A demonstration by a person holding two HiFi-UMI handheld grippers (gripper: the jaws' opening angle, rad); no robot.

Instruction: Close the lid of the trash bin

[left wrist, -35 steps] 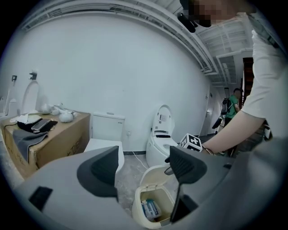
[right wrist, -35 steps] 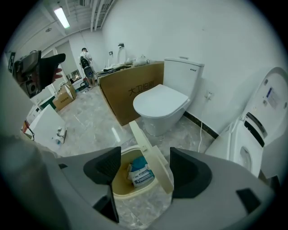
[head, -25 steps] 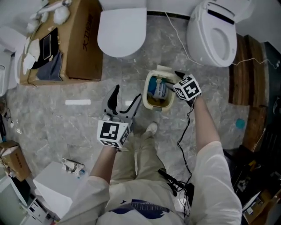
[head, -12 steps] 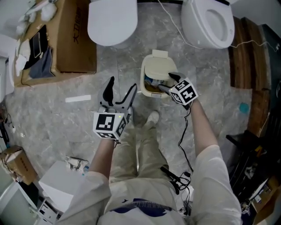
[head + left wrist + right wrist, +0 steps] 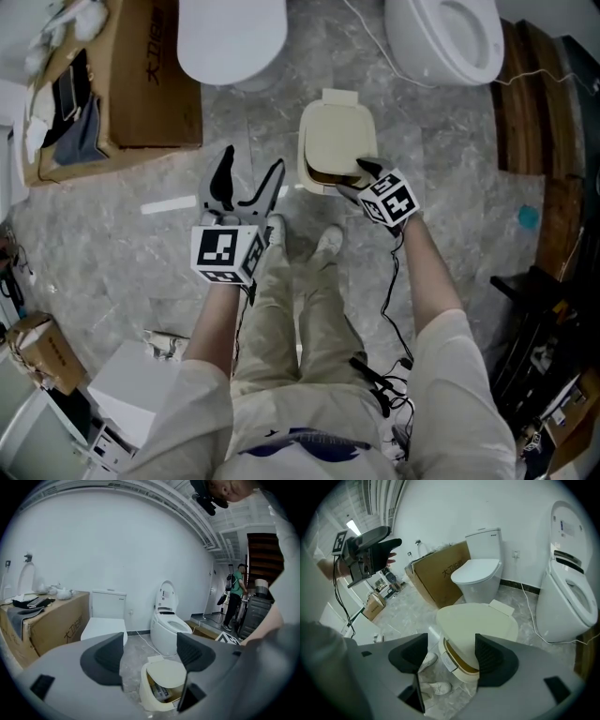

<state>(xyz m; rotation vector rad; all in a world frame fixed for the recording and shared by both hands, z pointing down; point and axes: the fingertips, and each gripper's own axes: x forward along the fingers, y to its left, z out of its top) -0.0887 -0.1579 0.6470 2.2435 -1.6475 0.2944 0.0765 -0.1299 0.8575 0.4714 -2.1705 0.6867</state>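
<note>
A small cream trash bin [image 5: 314,178] stands on the grey floor in front of my feet. Its lid [image 5: 337,139] lies almost flat, with a narrow dark gap left at the near edge. My right gripper [image 5: 356,178] is at that near edge, jaws open, tips over the lid's rim. In the right gripper view the lid [image 5: 478,620] lies just beyond the open right gripper [image 5: 447,653], and nothing is pinched. My left gripper [image 5: 249,169] hangs open to the bin's left, apart from it. The left gripper view shows the bin [image 5: 157,693] with paper rubbish inside, below the left gripper [image 5: 150,656].
A white toilet with its seat down [image 5: 232,37] and one with its lid up [image 5: 445,37] stand behind the bin. A cardboard box [image 5: 131,84] is at the far left, wooden planks [image 5: 525,94] on the right. My shoes [image 5: 328,246] are close to the bin. A person [image 5: 236,595] stands far off.
The bin's lid has swung down from upright to almost shut. My right gripper came down and toward me with its near edge. The left gripper sank slightly.
</note>
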